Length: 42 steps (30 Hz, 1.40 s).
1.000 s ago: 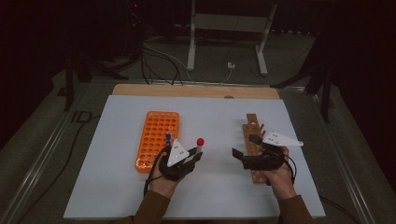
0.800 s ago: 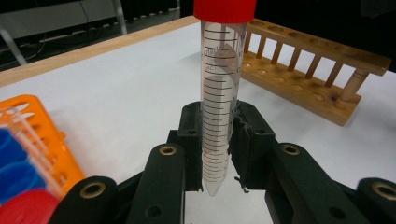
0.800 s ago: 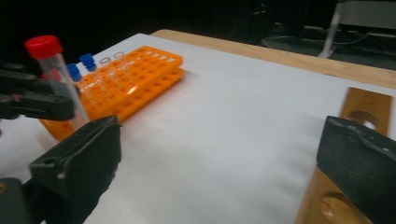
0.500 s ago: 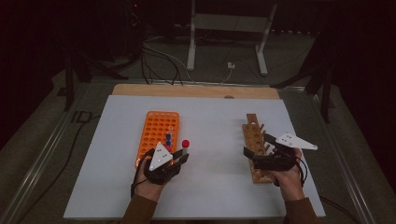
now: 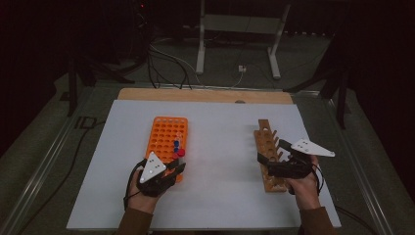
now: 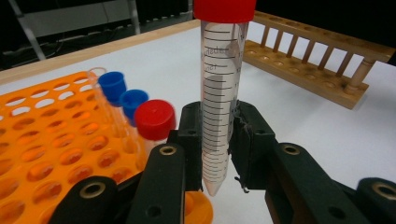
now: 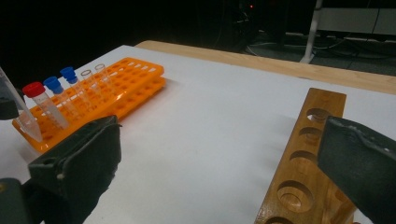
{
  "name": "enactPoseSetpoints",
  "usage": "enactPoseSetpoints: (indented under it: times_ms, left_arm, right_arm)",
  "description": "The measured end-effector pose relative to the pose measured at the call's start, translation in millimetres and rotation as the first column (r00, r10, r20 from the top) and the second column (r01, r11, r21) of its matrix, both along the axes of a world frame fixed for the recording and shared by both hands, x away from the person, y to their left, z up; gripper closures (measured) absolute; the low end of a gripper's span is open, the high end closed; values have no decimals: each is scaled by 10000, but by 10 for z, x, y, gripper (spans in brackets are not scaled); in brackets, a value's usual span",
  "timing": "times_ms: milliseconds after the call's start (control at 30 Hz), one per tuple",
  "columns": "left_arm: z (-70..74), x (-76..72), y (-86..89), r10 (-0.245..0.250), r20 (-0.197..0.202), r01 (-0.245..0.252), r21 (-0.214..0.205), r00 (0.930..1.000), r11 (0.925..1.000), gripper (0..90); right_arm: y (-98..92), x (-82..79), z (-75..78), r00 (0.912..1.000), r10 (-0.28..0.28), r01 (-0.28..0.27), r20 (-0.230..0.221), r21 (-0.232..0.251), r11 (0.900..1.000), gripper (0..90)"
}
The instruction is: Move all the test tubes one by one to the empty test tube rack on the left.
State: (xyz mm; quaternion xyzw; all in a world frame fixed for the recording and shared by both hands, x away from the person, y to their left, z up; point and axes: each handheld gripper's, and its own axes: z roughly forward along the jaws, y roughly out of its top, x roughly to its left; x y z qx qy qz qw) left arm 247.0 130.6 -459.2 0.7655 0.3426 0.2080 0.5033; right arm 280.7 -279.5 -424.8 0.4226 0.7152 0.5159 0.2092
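A clear graduated tube with a red cap [image 6: 219, 88] stands upright in the left claw [image 6: 215, 140], the jaws pinching it around its lower half, its pointed tip hanging free just beside the near right corner of the orange rack [image 5: 165, 139].

That rack lies on the white worktop [image 5: 220, 147]. At its near right edge stand one red-capped tube [image 6: 154, 122] and two blue-capped tubes [image 6: 122, 93]; two uncapped clear tubes [image 7: 93, 77] rise behind them.

Well apart to the right lies one wooden peg rack [image 5: 269, 154] with its round holes empty. The right claw [image 7: 219, 158] is spread wide at the rack's near end, gripping nothing; its right jaw hangs over the wood.
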Motion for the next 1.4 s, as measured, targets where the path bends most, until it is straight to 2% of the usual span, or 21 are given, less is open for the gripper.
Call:
enactPoseSetpoints:
  times_ms: [333, 400, 533, 667, 767, 900, 1000, 1200, 1300, 1400]
  left_arm:
    - [-69, 0, 96, 267, -87, -265, 158, 9996, 9995, 754]
    - [-84, -12, 109, 306, -78, -306, -11, 9995, 9995, 754]
    - [-91, -23, 128, 384, -41, -385, -48, 9993, 9992, 754]
    - [-105, -16, 121, 443, 35, -443, -127, 9990, 9989, 754]
    - [-117, -5, 100, 425, 148, -424, -73, 9990, 9991, 754]
    - [-152, 23, 75, 390, 89, -391, 45, 9992, 9992, 754]
    - [-175, 28, 66, 379, -54, -377, 283, 9993, 9989, 754]
    - [-289, 45, 82, 468, -694, -409, 843, 9965, 9956, 755]
    - [-324, 52, 47, 491, -812, -382, 1301, 9955, 9908, 755]
    - [-342, 60, 21, 514, -883, -377, 1510, 9948, 9878, 756]
  right_arm:
    - [-8, -11, -17, 10000, -28, 28, -28, -46, 10000, 0]
    - [-2, -12, -15, 10000, 3, -3, -31, -76, 10000, 0]
    - [-4, -16, -13, 10000, 24, -24, 26, -108, 9999, 0]
    - [-8, -18, -17, 10000, 10, -10, -18, -84, 10000, 0]
    - [-7, -15, -28, 10000, 6, -6, -49, -95, 10000, 0]
    - [-1, -13, -41, 9999, -13, 12, -129, -52, 10000, 0]
    - [2, -18, -44, 10000, 13, -14, -97, -87, 10000, 0]
    - [-14, -30, -49, 9999, -4, 3, -128, -62, 10000, 0]
    - [-30, -42, -47, 9999, -17, 17, -149, -36, 10000, 0]
    - [-45, -47, -57, 9999, -30, 29, -143, -42, 10000, 0]
